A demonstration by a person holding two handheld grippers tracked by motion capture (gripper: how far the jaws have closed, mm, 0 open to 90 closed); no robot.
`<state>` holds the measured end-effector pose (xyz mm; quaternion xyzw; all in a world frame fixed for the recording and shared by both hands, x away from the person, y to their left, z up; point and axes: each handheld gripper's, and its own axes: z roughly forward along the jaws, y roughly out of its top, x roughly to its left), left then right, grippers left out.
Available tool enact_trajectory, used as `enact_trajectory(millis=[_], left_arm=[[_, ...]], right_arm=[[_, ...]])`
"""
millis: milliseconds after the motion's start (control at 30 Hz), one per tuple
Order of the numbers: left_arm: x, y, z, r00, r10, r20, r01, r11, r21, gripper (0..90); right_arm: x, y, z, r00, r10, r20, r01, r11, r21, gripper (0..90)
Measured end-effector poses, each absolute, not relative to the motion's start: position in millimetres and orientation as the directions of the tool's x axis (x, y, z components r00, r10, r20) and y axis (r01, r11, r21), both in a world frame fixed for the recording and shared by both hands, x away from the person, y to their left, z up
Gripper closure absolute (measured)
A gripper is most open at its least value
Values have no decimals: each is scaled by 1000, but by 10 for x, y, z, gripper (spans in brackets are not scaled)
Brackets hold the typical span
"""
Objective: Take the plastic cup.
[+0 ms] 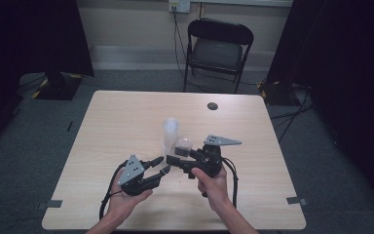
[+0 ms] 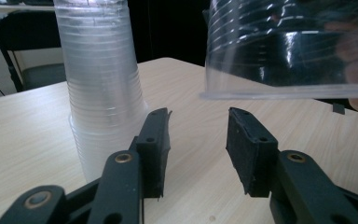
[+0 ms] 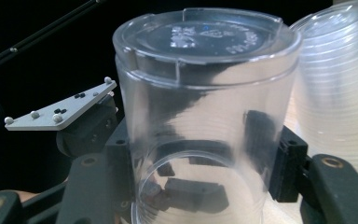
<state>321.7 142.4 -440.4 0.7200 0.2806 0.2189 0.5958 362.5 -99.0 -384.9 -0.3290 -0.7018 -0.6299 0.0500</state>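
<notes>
Surface: pale wood table (image 1: 126, 112) on grey carpet.
Room: black folding chair (image 1: 218, 48) beyond.
Left gripper (image 1: 161, 165): jaws wide, empty, beside stack of clear cups (image 1: 169, 134).
Right gripper (image 1: 174, 160): jaws clamp single clear cup (image 3: 205, 116), upside down, lifted.
Left gripper view: cup's rim hangs above table.

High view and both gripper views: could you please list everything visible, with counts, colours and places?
Single cup: one, clear plastic, upside down, clamped between the jaws of the right hand-held gripper.
Cup stack: one, clear, upside down at table centre.
Table: one, light wood.
Cable hole: one, dark, far side of table.
Folding chair: one, black, beyond table.
Wall socket: one, white, back wall.
Left hand-held gripper: one, black, jaws open beside the stack base.
Hands: two, near edge.
</notes>
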Motion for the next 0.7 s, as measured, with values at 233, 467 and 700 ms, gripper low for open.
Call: enact_trajectory(millis=[233, 467, 700], left_arm=[[3178, 1416, -4381, 757, 654, -10, 101, -102, 990, 647], [3119, 1368, -4365, 736, 676, 30, 43, -91, 995, 659], [3039, 1350, -4316, 688, 716, 120, -54, -114, 992, 674]], right_arm=[[3648, -970, -3888, -748, 355, 561, 586, -43, 809, 408], [3663, -982, -3918, -712, 327, 621, 637, -72, 768, 416], [3648, -939, -3930, -698, 319, 641, 657, -69, 750, 419]])
